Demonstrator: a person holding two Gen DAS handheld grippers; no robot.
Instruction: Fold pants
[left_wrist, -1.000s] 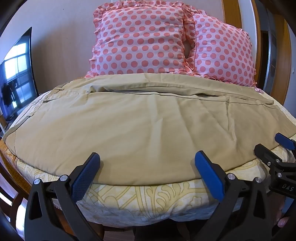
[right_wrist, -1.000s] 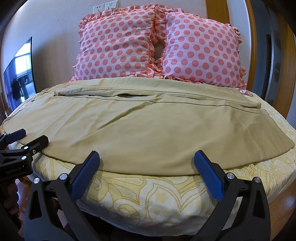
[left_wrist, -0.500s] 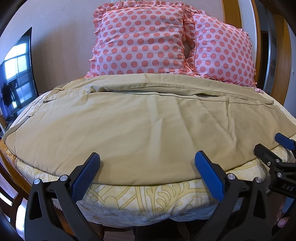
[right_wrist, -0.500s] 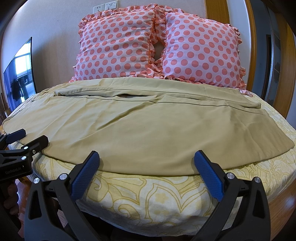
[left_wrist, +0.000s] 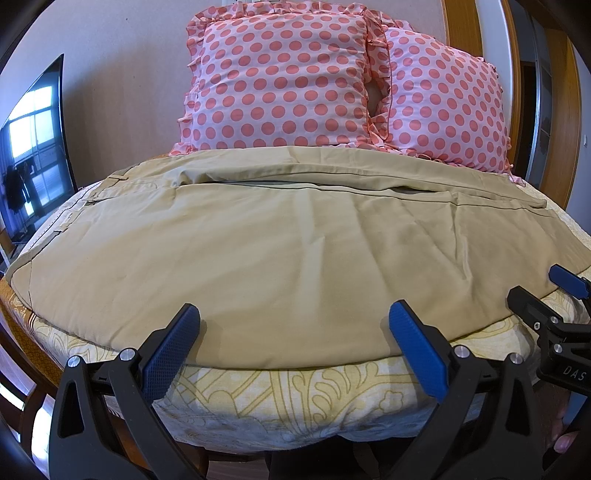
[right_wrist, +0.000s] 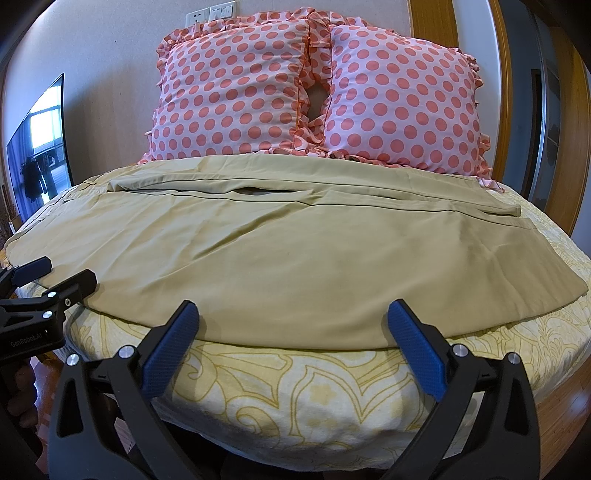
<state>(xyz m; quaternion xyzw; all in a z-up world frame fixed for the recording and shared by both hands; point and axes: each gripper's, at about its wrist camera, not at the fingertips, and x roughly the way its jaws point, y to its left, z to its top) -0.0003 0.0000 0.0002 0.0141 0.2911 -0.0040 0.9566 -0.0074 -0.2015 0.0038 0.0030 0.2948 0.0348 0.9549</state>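
Pants (left_wrist: 280, 251): khaki, spread flat on the bed (left_wrist: 295, 398), in front of the polka-dot pillows (left_wrist: 288, 81); long axis runs left-right, waistband at left.
Left tongs (left_wrist: 293, 332): open, empty, just short of the pants' near hem edge.
Right tongs (right_wrist: 291, 330): open, empty, same edge, toward the leg ends.
Nearer (judgement): about equal; each faces its own stretch of that edge.
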